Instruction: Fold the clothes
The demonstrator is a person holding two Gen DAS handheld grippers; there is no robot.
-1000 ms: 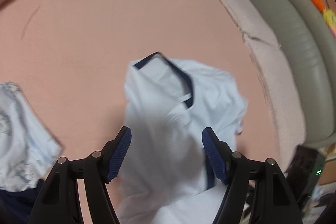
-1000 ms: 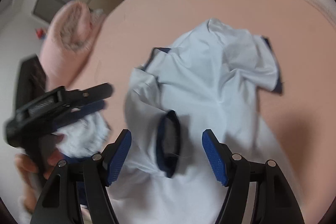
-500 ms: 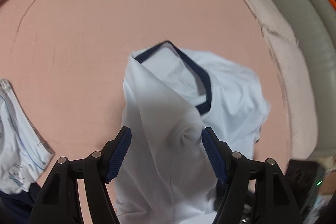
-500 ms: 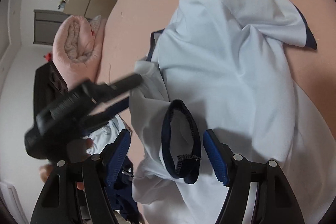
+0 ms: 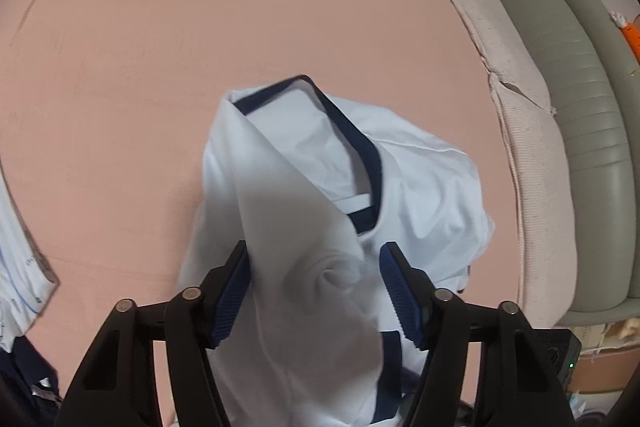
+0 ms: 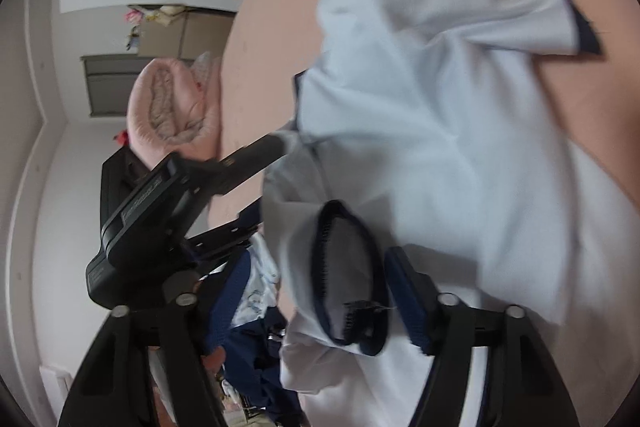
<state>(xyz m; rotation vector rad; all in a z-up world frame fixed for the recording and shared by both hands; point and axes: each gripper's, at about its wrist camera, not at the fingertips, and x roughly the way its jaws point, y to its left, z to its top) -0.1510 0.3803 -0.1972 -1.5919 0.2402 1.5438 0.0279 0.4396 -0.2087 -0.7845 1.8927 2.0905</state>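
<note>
Pink bed surface (image 5: 168, 27), white navy-trimmed shirt (image 5: 420, 187) crumpled near its sofa-side edge, not yet flat. Step: taking hold to spread shirt before first fold. Left gripper (image 5: 316, 291) jaws just been closing around a raised fabric ridge, pads seemingly not pinching yet; right gripper (image 6: 316, 291) likewise closing around navy-edged sleeve cuff (image 6: 348, 267). Next: finish pinching, lift, pull apart

white shirt (image 5: 416, 187), navy trim; pink bedsheet (image 5: 160, 67)

Two close tool-mounted fisheyes, both angled down at one white shirt (image 5: 420, 183); bed (image 5: 200, 27) beneath
</note>
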